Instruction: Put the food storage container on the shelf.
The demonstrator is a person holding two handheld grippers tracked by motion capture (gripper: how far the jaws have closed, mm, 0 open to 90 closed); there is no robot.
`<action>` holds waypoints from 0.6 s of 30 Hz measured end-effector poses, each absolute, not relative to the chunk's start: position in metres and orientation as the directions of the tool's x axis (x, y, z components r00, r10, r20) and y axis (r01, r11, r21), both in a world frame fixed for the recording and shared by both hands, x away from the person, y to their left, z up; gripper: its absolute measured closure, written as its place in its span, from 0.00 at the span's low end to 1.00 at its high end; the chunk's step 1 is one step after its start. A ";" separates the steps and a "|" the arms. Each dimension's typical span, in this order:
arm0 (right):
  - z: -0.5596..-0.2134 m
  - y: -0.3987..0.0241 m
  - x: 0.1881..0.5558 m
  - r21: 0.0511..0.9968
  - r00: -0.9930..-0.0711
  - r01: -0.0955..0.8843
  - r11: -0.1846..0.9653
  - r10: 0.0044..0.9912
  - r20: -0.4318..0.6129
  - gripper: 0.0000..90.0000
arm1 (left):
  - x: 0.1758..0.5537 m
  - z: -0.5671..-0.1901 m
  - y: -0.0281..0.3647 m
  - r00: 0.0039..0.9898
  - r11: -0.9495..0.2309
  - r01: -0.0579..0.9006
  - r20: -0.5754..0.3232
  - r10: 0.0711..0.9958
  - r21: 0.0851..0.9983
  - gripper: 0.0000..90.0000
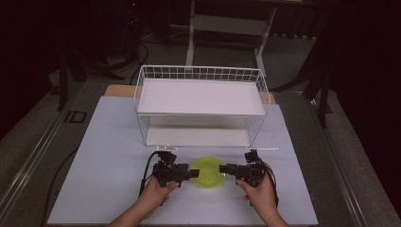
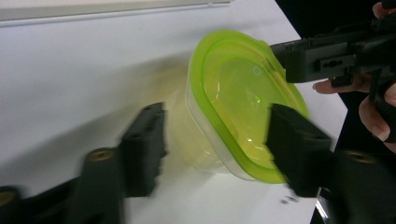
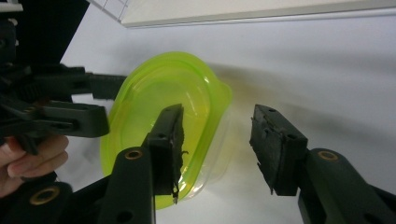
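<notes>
Green-lidded container sits on the white board, close to its near edge and roughly midway along it, just in front of the wire shelf rack. Clear tub, lime lid, lid looks seated.

Left gripper comes in from the container's left side, right gripper from its right — both level, tips pointing at each other across the tub.

Left gripper view: container between the jaws, one above the lid rim and one under the tub wall, a gap showing at both. Not clamped — jaws part-way in, nothing held. Right gripper view: same story; one jaw over the lid, the other well off to the side on bare board. Partly spread, no grip.

Step in hand, as I read it: a two-sided pinch on the rim to lift the tub, probably toward the rack.

To do it well — bring both jaw pairs onto the rim evenly, opposite each other, so the tub doesn't twist or skate on the board. Bite on the rim lip, not the thin wall, which may flex. Close both together, then lift level.
</notes>
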State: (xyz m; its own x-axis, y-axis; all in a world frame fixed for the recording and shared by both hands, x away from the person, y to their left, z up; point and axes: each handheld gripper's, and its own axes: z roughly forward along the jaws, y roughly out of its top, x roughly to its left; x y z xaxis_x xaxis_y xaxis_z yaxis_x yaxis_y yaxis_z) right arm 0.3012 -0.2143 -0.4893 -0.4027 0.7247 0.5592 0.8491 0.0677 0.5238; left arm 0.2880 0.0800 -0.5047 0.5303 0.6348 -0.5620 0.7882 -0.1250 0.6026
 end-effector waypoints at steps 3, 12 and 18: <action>-0.493 -0.215 0.301 0.501 -0.387 0.863 0.067 0.724 0.571 0.69 | 0.288 -0.505 0.080 0.532 -0.129 0.789 -0.562 0.634 0.601 0.62; -0.493 -0.214 0.296 0.492 -0.376 0.870 0.043 0.702 0.604 0.86 | 0.284 -0.501 0.077 0.545 -0.148 0.788 -0.565 0.620 0.598 0.75; -0.481 -0.203 0.285 0.582 -0.447 0.808 0.088 0.736 0.509 0.89 | 0.276 -0.492 0.077 0.540 -0.152 0.774 -0.515 0.666 0.614 0.85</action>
State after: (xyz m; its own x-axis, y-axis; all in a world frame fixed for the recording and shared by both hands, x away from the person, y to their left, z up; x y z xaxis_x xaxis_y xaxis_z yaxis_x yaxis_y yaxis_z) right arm 0.2846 -0.2033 -0.4808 -0.4468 0.7356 0.5092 0.8083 0.0879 0.5822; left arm 0.2756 0.0771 -0.4925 0.5397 0.6662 -0.5147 0.7741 -0.1524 0.6144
